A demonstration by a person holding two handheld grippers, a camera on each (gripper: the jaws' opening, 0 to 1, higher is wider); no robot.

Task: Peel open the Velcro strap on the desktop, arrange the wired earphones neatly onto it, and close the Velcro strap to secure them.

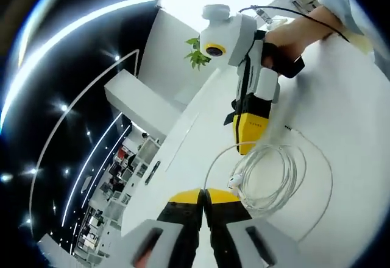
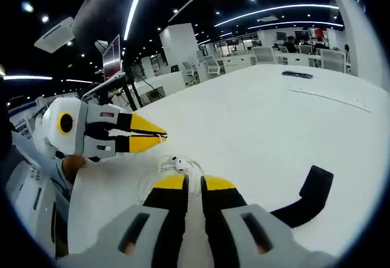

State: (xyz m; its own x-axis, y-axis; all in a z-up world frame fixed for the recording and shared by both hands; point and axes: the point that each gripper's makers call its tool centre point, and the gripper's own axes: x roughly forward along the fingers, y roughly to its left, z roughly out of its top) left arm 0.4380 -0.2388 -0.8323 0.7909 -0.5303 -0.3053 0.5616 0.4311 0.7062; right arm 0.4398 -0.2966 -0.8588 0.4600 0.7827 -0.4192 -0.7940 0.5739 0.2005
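The white wired earphones (image 1: 271,179) lie in a loose coil on the white desktop (image 1: 353,116), with an earbud (image 2: 178,162) at the coil's edge. The black Velcro strap (image 2: 309,196) lies flat to the right of my right gripper (image 2: 194,186), apart from the coil. My right gripper's jaws are shut with nothing between them, just short of the earbud. The right gripper (image 1: 248,143), held by a hand, points down at the coil's near loop. My left gripper (image 1: 204,196) is shut and empty beside the coil. The left gripper (image 2: 159,136) hovers over the earphones.
A black cable (image 1: 292,13) runs past the hand (image 1: 298,36) holding the right gripper. A green plant (image 1: 196,53) stands at the desk's far edge. Office desks and chairs (image 2: 268,53) fill the background. Bare white desktop (image 2: 262,122) spreads beyond the strap.
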